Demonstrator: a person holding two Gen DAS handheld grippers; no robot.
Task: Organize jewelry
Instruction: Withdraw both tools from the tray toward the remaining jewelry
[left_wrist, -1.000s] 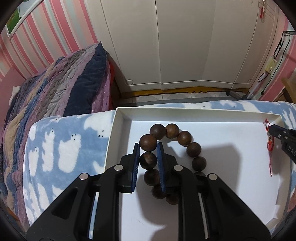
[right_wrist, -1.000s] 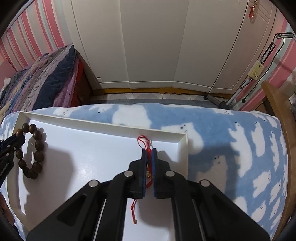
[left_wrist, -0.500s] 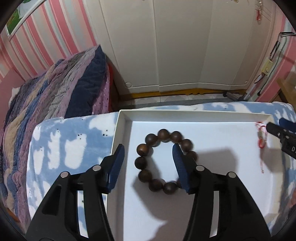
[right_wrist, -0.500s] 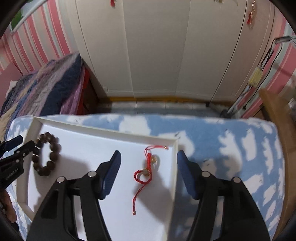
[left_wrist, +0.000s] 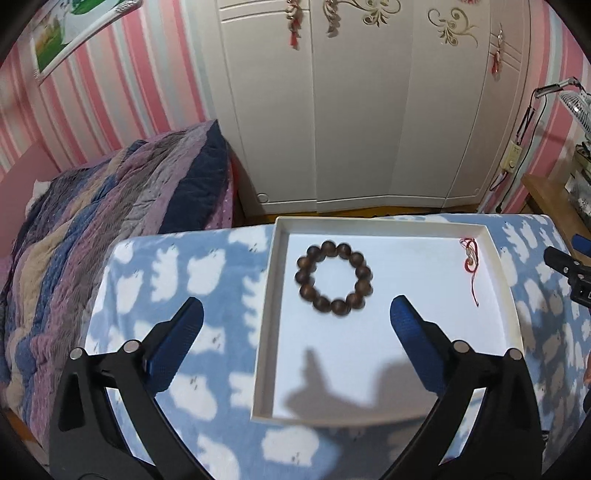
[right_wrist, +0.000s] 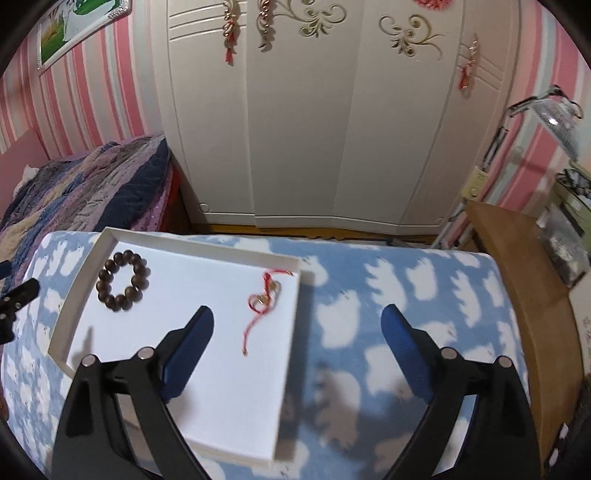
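Note:
A brown wooden bead bracelet lies in the far left part of a shallow white tray; it also shows in the right wrist view. A red string charm lies by the tray's far right corner, also seen in the right wrist view. My left gripper is wide open, raised above and behind the bracelet. My right gripper is wide open, raised over the tray's right rim. Both are empty.
The tray sits on a blue blanket with white cloud shapes. A striped quilt lies to the left. White wardrobe doors stand behind. A wooden desk edge is at the right.
Both grippers opened, letting go of the bracelet and the red string charm, then opened wider and pulled up and back. Both pieces now lie in the tray.

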